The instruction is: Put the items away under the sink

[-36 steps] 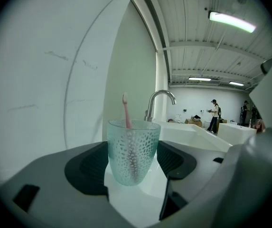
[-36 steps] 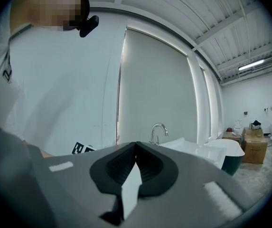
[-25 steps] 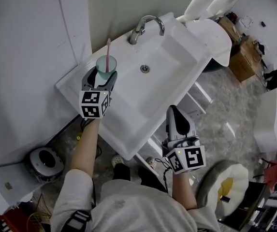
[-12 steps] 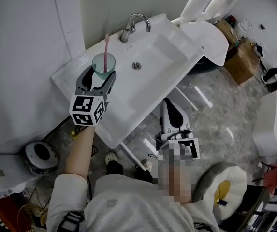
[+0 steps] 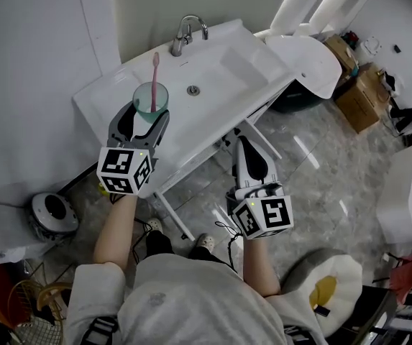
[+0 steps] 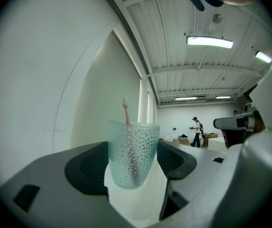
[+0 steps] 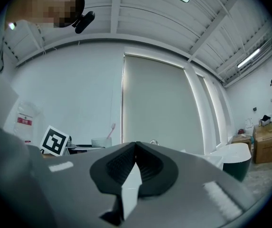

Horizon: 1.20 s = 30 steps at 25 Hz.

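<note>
- One cup [image 5: 151,95], a see-through blue-green tumbler with a dimpled wall, stands upright between the jaws of the left hand-held gripper [image 5: 147,113]. The jaws press on its two sides.
- One pink toothbrush [image 5: 154,74] stands in the cup with its head up, leaning a little.
- From the head view, the cup sits over the left part of the white sink [image 5: 263,63], beside the basin. I cannot tell whether its base touches the sink.
- No brand or print shows on the cup or the toothbrush.
- The sink has one chrome tap [image 5: 184,34] at the back and one drain [image 5: 193,90] in the basin.
- The right hand-held gripper [image 5: 247,153] is in front of the sink's front edge, over the grey tiled floor [image 5: 321,171]. Its jaws are pressed together with nothing between them.
- There are two hand-held grippers. Each carries a cube with black-and-white square markers, and no words.
- A red-and-white label [image 7: 24,120] on the wall is too small to read.
- Two brown cardboard boxes [image 5: 360,92] stand on the floor, well to the right.
</note>
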Motion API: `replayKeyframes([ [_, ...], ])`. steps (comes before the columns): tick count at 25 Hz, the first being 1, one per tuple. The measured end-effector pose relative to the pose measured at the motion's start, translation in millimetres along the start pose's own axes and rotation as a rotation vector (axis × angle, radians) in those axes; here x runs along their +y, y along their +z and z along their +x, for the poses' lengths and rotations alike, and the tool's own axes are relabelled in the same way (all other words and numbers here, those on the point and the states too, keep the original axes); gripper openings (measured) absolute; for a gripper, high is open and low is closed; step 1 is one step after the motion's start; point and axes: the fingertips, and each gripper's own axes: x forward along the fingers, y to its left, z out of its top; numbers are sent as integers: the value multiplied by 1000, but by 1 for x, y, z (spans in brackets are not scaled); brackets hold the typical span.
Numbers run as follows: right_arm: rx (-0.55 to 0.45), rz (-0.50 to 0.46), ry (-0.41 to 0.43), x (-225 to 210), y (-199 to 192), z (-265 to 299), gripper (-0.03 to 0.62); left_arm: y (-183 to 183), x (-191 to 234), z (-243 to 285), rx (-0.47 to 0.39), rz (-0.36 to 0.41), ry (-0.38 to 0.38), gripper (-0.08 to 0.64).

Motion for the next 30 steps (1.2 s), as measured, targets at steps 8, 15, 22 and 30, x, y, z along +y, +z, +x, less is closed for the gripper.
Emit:
replayKeyframes([
  [8,-23,30,80,-24,8,-38,9,1,-59,-31,-12,0,56,324],
  [15,-18,36,169,-38,8,-70,9,-2,-104,-57,-30,3,122,324],
  [22,-27,69,217,-43,11,-86,9,1,-139,-73,-34,14,145,324],
  [30,-50,78,218,-38,18,-96,11,10,-155,-85,-54,28,133,324],
])
